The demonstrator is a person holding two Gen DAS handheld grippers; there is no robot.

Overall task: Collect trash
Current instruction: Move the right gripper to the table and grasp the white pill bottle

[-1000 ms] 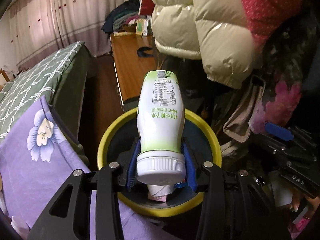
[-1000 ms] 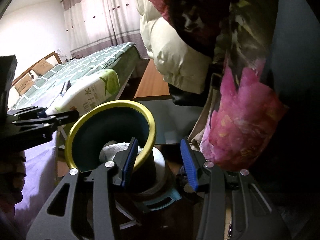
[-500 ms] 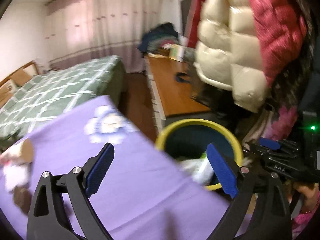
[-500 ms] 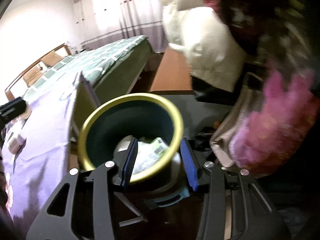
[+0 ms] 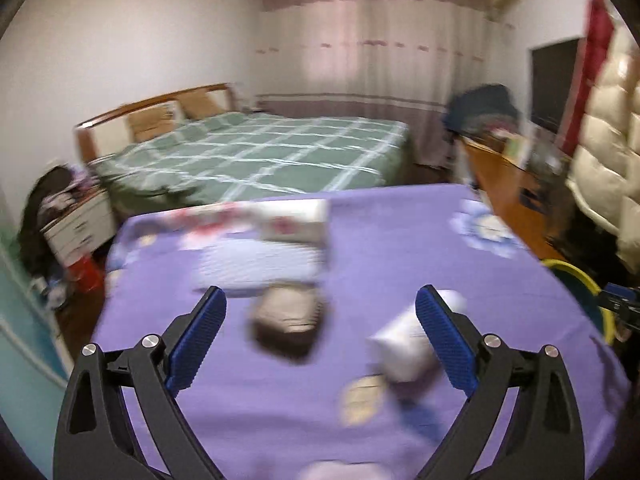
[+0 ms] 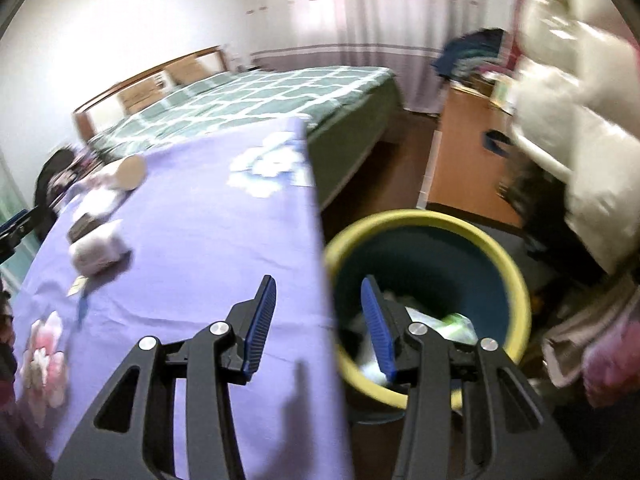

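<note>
Left gripper (image 5: 320,320) wide, empty — litter-strewn purple cloth (image 5: 400,240) below

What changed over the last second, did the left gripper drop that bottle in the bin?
Yes. The left gripper let go of the white-and-green bottle over the yellow-rimmed bin, and its jaws now stand wide with nothing between them. It then swung away from the bin to the trash on the purple tablecloth. The right gripper also turned toward the table. Its half-open jaws are unchanged and hold nothing.

Bedroom w/ white walls (image 5: 132,40), pink curtains (image 5: 376,52), green-checked bed (image 5: 256,152), wood headboard (image 5: 160,108), brown floor (image 6: 412,152).
</note>
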